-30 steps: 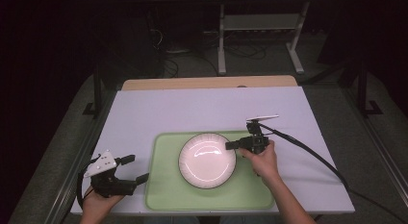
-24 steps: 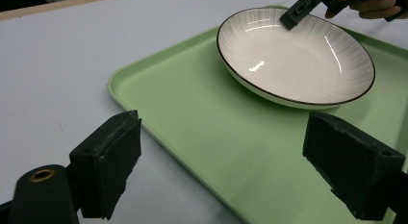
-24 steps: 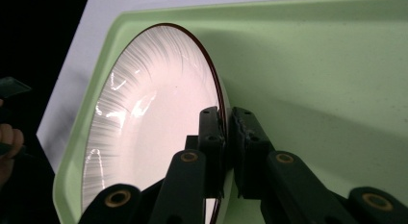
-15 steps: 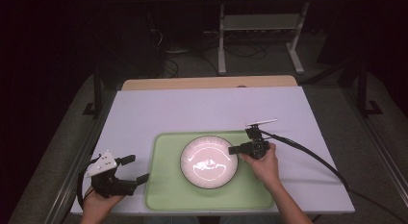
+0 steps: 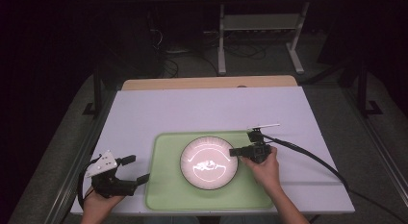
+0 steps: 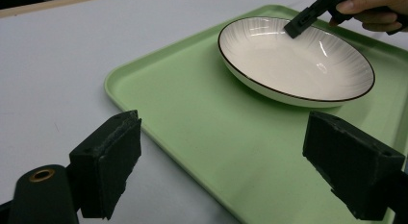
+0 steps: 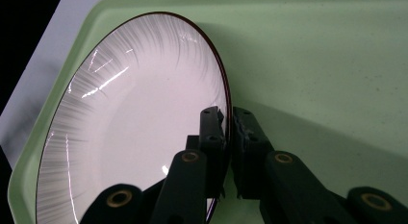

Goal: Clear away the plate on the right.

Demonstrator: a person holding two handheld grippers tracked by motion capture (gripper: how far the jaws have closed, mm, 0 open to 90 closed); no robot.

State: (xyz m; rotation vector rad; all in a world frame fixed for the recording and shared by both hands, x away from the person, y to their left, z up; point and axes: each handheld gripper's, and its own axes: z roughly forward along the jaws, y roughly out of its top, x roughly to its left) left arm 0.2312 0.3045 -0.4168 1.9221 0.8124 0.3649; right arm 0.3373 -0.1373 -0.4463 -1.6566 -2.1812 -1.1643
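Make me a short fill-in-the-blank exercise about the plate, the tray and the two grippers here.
1. The white plate lies on a ____ tray.
2. The right gripper has its jaws clamped on the plate's ____.
3. The left gripper has its jaws ____, holding nothing.

Missing words: green; rim; open

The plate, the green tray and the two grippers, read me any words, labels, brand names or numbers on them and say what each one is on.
None can be read: the white plate, the green tray, the left gripper, the right gripper and the table carry no words, labels, brands or numbers.
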